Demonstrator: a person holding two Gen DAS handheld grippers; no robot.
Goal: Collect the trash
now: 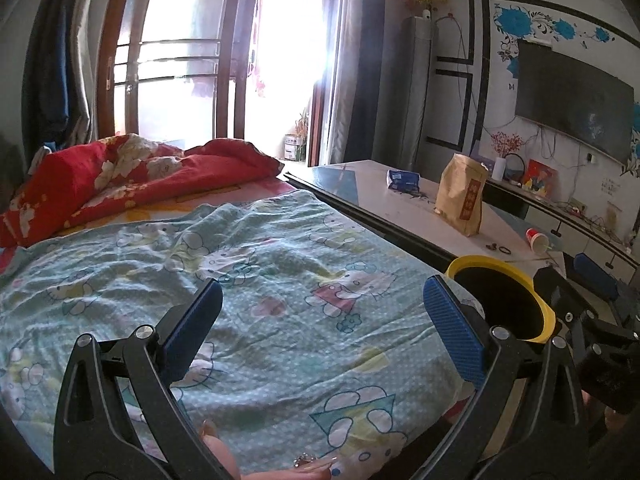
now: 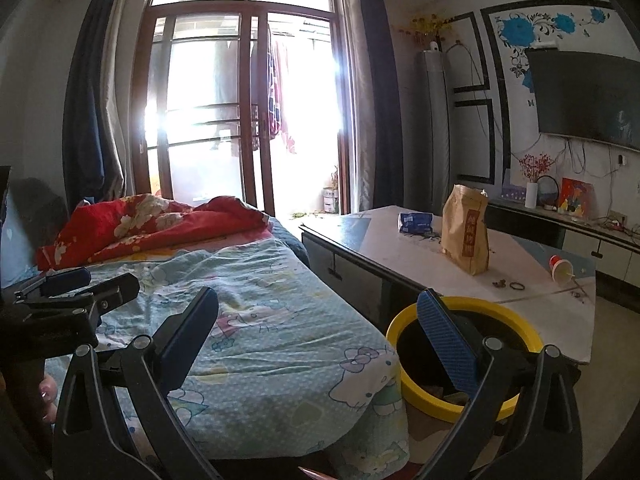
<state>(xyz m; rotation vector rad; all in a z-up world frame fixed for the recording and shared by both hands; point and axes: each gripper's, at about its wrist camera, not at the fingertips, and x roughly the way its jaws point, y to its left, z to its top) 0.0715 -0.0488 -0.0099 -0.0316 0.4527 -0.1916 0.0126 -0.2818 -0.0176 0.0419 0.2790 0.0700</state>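
A yellow-rimmed trash bin [image 2: 532,336] with a dark liner stands between the bed and the low table; in the left wrist view the trash bin [image 1: 546,308] shows at the right. On the table lie a brown paper bag [image 2: 466,232], a blue wrapper [image 2: 416,222] and a tipped red paper cup [image 2: 562,268]. The same paper bag [image 1: 462,200], wrapper [image 1: 402,180] and cup [image 1: 538,239] appear in the left wrist view. My left gripper [image 1: 322,304] is open above the bed, empty. My right gripper [image 2: 318,312] is open and empty, its right finger over the bin.
A bed with a pale blue cartoon sheet [image 1: 240,280] and a red floral quilt [image 1: 132,176] fills the left. Small bits and a black ring [image 2: 517,286] lie on the table [image 2: 540,312]. A TV [image 2: 588,96] hangs at right. A glass balcony door [image 2: 248,112] is behind.
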